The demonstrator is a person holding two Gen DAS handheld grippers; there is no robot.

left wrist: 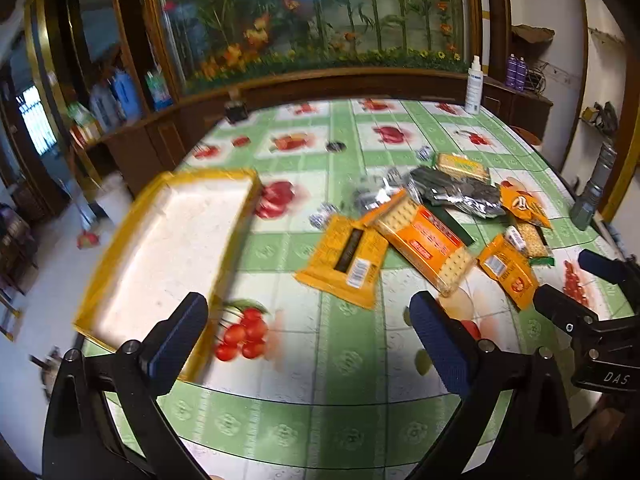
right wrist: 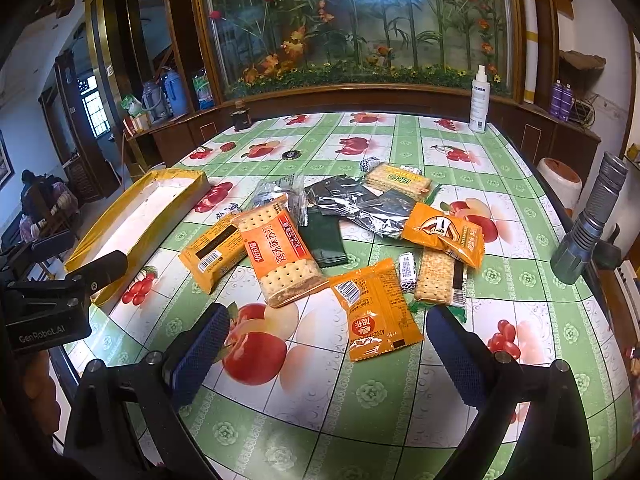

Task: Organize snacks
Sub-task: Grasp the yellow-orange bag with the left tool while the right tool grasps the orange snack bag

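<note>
While both tongs hang spread and empty above the desk (right wrist: 360,420), the snacks lie in a loose heap ahead of them. Straight before the right tongs (right wrist: 328,356) sits an orange packet (right wrist: 376,312), with a cracker pack (right wrist: 280,256) beyond it to the left and a silver wrapper (right wrist: 360,204) farther off. From the left tongs (left wrist: 308,340), the same cracker pack (left wrist: 424,244) lies ahead to the right, partly overlapping a flat orange packet (left wrist: 344,264). A yellow tray (left wrist: 100,280), blurred, lies ahead to the left, its near corner just beside the left finger. A spray bottle (right wrist: 479,100) stands at the far edge, a torch (right wrist: 588,228) far right.
</note>
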